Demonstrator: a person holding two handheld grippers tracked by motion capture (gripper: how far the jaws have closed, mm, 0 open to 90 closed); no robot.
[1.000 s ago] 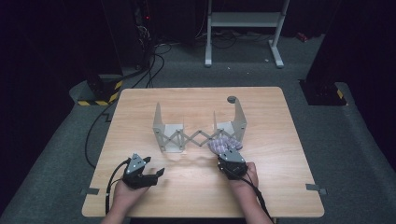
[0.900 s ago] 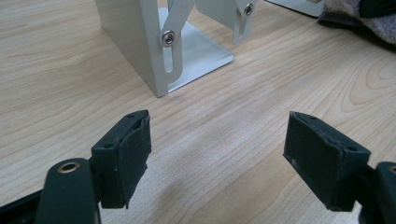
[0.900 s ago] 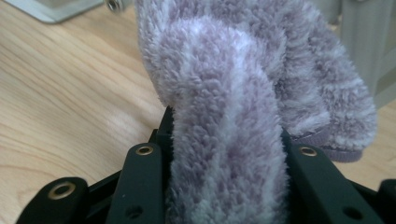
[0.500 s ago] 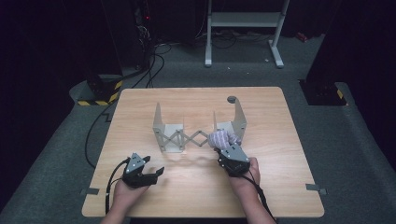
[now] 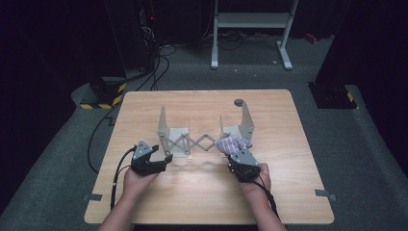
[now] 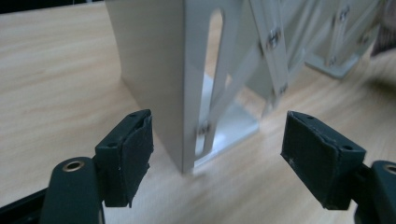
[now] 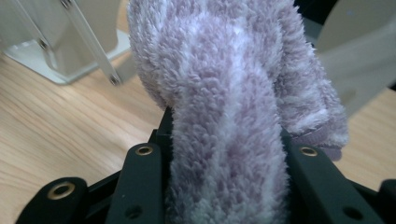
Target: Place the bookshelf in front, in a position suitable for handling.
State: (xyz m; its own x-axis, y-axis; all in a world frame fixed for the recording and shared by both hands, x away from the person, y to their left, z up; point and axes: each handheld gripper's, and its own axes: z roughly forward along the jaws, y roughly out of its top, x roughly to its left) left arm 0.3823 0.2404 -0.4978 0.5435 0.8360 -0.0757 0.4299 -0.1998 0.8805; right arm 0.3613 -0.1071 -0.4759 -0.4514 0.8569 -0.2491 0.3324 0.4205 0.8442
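Here, fuzzy cloth (image 7: 229, 140) squeezed between right fingers (image 7: 140, 186), seemingly upright.

No words or numbers to read

Nothing here has letters, labels, brand names or numbers that can be read. The one sign-like mark is the yellow and black stripe tape (image 5: 102, 102) on the floor by the far left corner of the worktop (image 5: 202, 202).

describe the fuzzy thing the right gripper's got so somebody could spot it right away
On the wooden table stands a pale metal rack with a scissor lattice between two end plates. Beside its right end plate, the right gripper clamps a lilac-and-white fluffy cloth, the one soft, furry thing among hard metal.
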